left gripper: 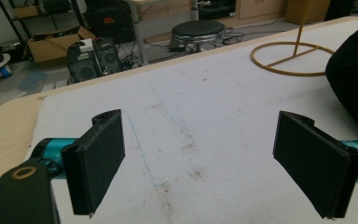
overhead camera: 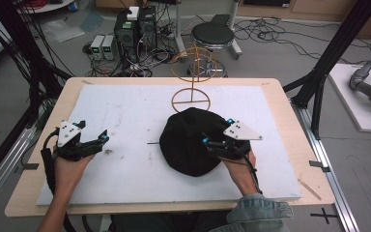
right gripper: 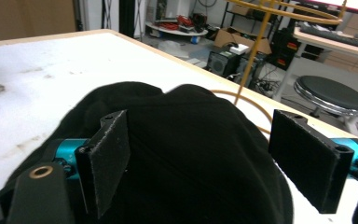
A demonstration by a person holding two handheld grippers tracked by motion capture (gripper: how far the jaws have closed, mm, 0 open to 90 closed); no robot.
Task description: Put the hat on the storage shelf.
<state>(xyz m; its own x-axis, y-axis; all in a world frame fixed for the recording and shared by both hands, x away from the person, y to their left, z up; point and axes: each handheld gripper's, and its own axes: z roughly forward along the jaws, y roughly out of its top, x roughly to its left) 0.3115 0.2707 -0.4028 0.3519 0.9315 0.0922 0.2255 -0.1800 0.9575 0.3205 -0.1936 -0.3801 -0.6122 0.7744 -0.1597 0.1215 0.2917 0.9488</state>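
One black hat (overhead camera: 192, 141), one yellow wire stand (overhead camera: 192, 99), two grippers, one white mat (overhead camera: 125, 111) on one wooden table (overhead camera: 280, 96). The hat lies flat near the middle of the mat, a little toward the person's right, its far edge touching or overlapping the round base of the stand, which rises behind it to a ring cage at the top. Left gripper (overhead camera: 94, 135): over bare mat well to the left of the hat, jaws spread wide, nothing between them; the mat beneath shows brown stains and faint blue lines. Right gripper (overhead camera: 217, 133): over the near right part of the hat, jaws spread wide above the cloth, not pinching it. Hat: soft, dark, matte fabric, rounded outline, a shallow dent in the crown. Beyond the table: one round black stool (overhead camera: 212, 34), computer cases, loose cables on the floor.
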